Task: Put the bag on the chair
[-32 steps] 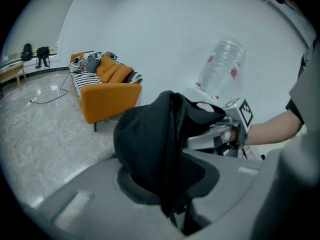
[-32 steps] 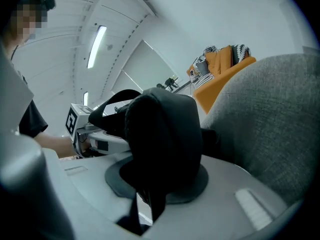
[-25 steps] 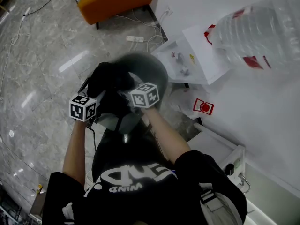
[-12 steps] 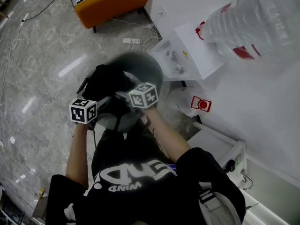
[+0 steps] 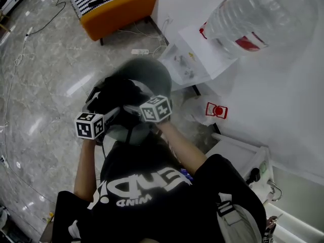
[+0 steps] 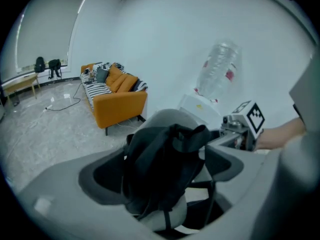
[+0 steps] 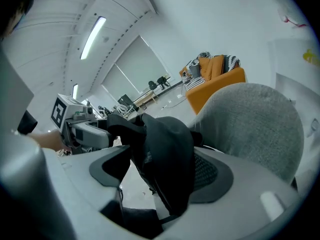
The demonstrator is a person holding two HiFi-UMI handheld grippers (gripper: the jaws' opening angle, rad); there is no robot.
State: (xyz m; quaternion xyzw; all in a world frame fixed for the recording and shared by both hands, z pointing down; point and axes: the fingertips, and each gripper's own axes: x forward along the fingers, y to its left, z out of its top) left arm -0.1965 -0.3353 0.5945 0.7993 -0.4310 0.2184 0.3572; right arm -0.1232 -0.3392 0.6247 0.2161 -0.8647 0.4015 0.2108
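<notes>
Head view first, biggest thing in it: the grey marble floor (image 5: 40,85) fills the left half. An orange sofa (image 5: 119,9) sits at eleven o'clock, and a big clear water bottle (image 5: 258,14) lies over at one o'clock on the white side.

Dead centre is the grey chair (image 5: 149,72), its rounded back toward twelve. The black bag (image 5: 114,92) is slumped on the seat and leaning into that back, on the chair's nine o'clock side.

Now the tools. The left gripper (image 5: 109,116) comes in from seven o'clock and the right gripper (image 5: 132,108) from five, both nosed at the bag. Both sets of jaws have just been opening and now stand as wide as they go. Each gripper view shows the bag's dark bulk lying in the gap between the pads, but the pads aren't squeezing it. So it looks let go, and the bag looks delivered.

What could spoil it? The bag is soft and top-heavy against a curved back, and I reckon it could sag forward and slide off the seat edge. Its loose top loop lies close to the jaws, and a hasty pull-back could hook it and drag the bag off. A bump from either gripper could also shove the chair.
</notes>
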